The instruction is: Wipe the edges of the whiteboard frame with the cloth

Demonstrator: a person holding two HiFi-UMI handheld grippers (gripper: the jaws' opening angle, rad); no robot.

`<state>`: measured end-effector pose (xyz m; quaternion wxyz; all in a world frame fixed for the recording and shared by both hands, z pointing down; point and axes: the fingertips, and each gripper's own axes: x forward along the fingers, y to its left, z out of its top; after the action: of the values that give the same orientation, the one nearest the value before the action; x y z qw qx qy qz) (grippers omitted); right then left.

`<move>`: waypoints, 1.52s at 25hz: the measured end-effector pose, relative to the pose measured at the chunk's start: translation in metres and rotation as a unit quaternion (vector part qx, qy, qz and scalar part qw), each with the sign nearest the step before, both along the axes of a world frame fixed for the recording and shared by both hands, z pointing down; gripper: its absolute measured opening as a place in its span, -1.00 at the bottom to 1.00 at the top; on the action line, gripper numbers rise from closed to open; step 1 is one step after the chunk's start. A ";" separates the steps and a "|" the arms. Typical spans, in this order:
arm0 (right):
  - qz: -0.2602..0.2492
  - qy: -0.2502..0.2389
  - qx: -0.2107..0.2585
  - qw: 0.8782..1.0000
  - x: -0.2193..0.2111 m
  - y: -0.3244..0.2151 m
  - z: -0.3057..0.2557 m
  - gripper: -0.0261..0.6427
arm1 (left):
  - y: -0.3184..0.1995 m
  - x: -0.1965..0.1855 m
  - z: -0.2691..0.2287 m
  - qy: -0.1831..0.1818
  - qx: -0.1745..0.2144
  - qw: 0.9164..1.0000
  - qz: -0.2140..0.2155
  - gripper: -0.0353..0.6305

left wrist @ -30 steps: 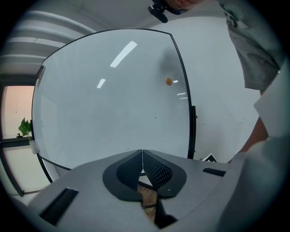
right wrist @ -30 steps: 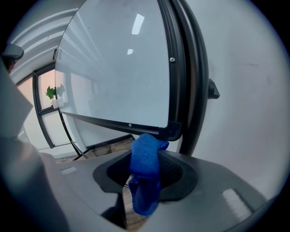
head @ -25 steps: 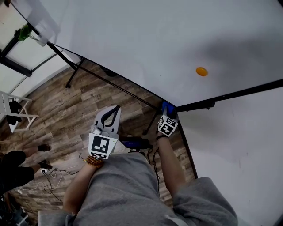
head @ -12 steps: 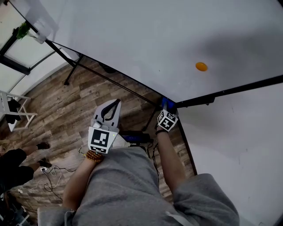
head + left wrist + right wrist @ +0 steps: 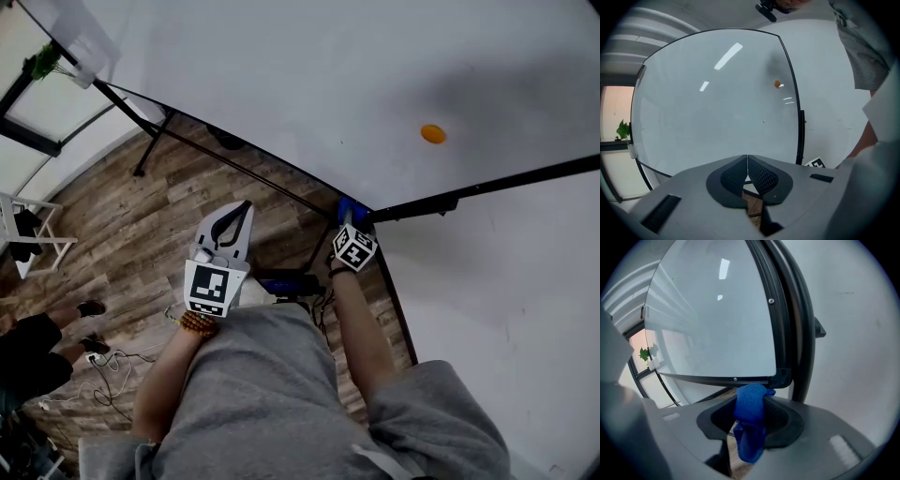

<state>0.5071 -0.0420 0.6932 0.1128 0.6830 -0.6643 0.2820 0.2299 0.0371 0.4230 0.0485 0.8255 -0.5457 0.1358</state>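
The whiteboard [image 5: 309,84] fills the top of the head view, and its black frame [image 5: 234,169] meets at a lower corner [image 5: 367,214]. My right gripper [image 5: 347,214] is shut on a blue cloth [image 5: 346,208] held against that corner. In the right gripper view the blue cloth [image 5: 750,413] bulges between the jaws of the right gripper [image 5: 751,401], just under the frame corner [image 5: 780,378]. My left gripper [image 5: 242,211] hangs over the wood floor, shut and holding nothing. In the left gripper view the left gripper [image 5: 747,161] has its pads touching, below the board's right frame edge [image 5: 792,93].
An orange magnet [image 5: 432,133] sticks to the board. The board's stand legs [image 5: 150,150] reach the floor at the left. A blue and black object [image 5: 286,281] lies by my legs. A white stool [image 5: 28,234], a person's legs [image 5: 33,352] and cables [image 5: 108,380] are at the left. A white wall [image 5: 487,309] is at the right.
The right gripper with the cloth has shifted slightly up and left, staying at the frame corner. The left gripper has barely moved.
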 end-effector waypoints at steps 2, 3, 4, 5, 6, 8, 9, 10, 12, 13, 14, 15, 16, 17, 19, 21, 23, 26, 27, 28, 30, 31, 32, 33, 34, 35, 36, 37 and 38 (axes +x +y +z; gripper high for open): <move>0.005 -0.011 0.001 1.000 -0.002 -0.001 0.000 -0.44 | -0.001 -0.004 0.001 0.000 -0.001 1.000 0.000 -0.86; 0.008 -0.018 0.002 1.000 -0.004 -0.001 -0.001 -0.44 | -0.001 -0.005 0.001 0.000 -0.001 1.000 0.001 -0.86; 0.011 -0.024 0.003 1.000 -0.005 -0.002 -0.001 -0.44 | -0.001 -0.006 0.000 0.000 -0.001 1.000 0.002 -0.86; 0.013 -0.029 0.003 0.999 -0.007 -0.002 -0.001 -0.44 | -0.001 -0.006 0.000 0.000 -0.002 1.000 0.004 -0.86; 0.014 -0.033 0.003 0.999 -0.009 -0.002 -0.001 -0.44 | -0.001 -0.007 0.000 0.000 -0.002 1.000 0.006 -0.86; 0.014 -0.037 0.004 0.999 -0.012 -0.002 0.000 -0.44 | -0.002 -0.007 0.000 0.000 -0.005 1.000 0.009 -0.86; 0.014 -0.038 0.003 0.999 -0.012 -0.002 0.000 -0.44 | -0.003 -0.008 0.000 0.000 -0.006 1.000 0.010 -0.86; 0.014 -0.039 0.003 0.999 -0.012 -0.003 -0.001 -0.44 | -0.005 -0.009 -0.001 0.000 -0.006 1.000 0.010 -0.86; 0.014 -0.039 0.004 0.999 -0.015 -0.005 -0.002 -0.44 | -0.007 -0.014 -0.003 0.000 -0.002 1.000 0.008 -0.86; 0.013 -0.040 0.004 0.999 -0.017 -0.005 -0.003 -0.44 | -0.008 -0.017 -0.003 0.001 0.000 1.000 0.007 -0.86; 0.012 -0.041 0.004 0.999 -0.020 -0.005 -0.003 -0.44 | -0.008 -0.020 -0.004 0.001 0.000 1.000 0.007 -0.86; 0.011 -0.042 0.003 0.999 -0.023 -0.006 -0.003 -0.44 | -0.010 -0.022 -0.005 0.000 -0.001 1.000 0.007 -0.86; 0.009 -0.044 0.002 0.999 -0.026 -0.006 -0.003 -0.44 | -0.011 -0.023 -0.005 -0.001 -0.003 1.000 0.007 -0.86; 0.008 -0.045 0.001 0.999 -0.028 -0.007 -0.003 -0.44 | -0.012 -0.024 -0.005 -0.001 -0.004 1.000 0.008 -0.86; 0.007 -0.050 0.001 0.999 -0.033 -0.009 -0.002 -0.44 | -0.014 -0.026 -0.003 0.001 -0.004 1.000 0.010 -0.86; 0.008 -0.052 0.000 0.999 -0.036 -0.010 -0.001 -0.44 | -0.016 -0.029 -0.001 0.004 -0.002 1.000 0.009 -0.86; 0.008 -0.051 -0.001 0.999 -0.039 -0.012 -0.002 -0.44 | -0.018 -0.033 -0.002 0.006 -0.001 1.000 0.009 -0.86; 0.006 -0.051 -0.003 0.999 -0.047 -0.014 -0.003 -0.44 | -0.019 -0.041 -0.002 0.007 -0.003 1.000 0.009 -0.86; 0.005 -0.050 -0.003 0.999 -0.049 -0.015 -0.003 -0.44 | -0.020 -0.043 -0.002 0.008 -0.003 1.000 0.009 -0.86; 0.004 -0.050 -0.003 0.999 -0.051 -0.016 -0.003 -0.44 | -0.020 -0.045 -0.001 0.008 -0.004 1.000 0.009 -0.86; 0.004 -0.050 -0.003 0.999 -0.056 -0.018 -0.002 -0.44 | -0.022 -0.049 -0.001 0.005 -0.007 1.000 0.010 -0.86; 0.006 -0.051 -0.004 0.999 -0.058 -0.019 -0.002 -0.44 | -0.023 -0.052 0.000 0.005 -0.009 1.000 0.010 -0.86; 0.008 -0.053 -0.004 0.999 -0.060 -0.020 -0.002 -0.44 | -0.024 -0.055 0.001 0.006 -0.009 1.000 0.010 -0.86; 0.011 -0.055 -0.004 0.998 -0.062 -0.020 -0.002 -0.44 | -0.025 -0.057 0.002 0.008 -0.009 1.000 0.010 -0.86; 0.012 -0.056 -0.005 0.998 -0.063 -0.021 -0.002 -0.44 | -0.026 -0.060 0.003 0.010 -0.010 1.000 0.010 -0.86; 0.013 -0.057 -0.006 0.998 -0.065 -0.021 -0.002 -0.44 | -0.027 -0.062 0.003 0.010 -0.011 1.000 0.011 -0.86; 0.013 -0.056 -0.007 0.998 -0.067 -0.022 -0.002 -0.44 | -0.029 -0.063 0.003 0.009 -0.013 1.000 0.012 -0.86; 0.014 -0.056 -0.008 0.998 -0.068 -0.022 -0.003 -0.44 | -0.030 -0.065 0.002 0.009 -0.014 1.000 0.014 -0.86; 0.016 -0.056 -0.009 0.998 -0.070 -0.022 -0.004 -0.44 | -0.032 -0.067 0.002 0.010 -0.015 1.000 0.016 -0.86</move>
<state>0.4375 -0.0639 0.6895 0.0768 0.6758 -0.6560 0.3273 0.1632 0.0056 0.4246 0.0640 0.8345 -0.5299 0.1367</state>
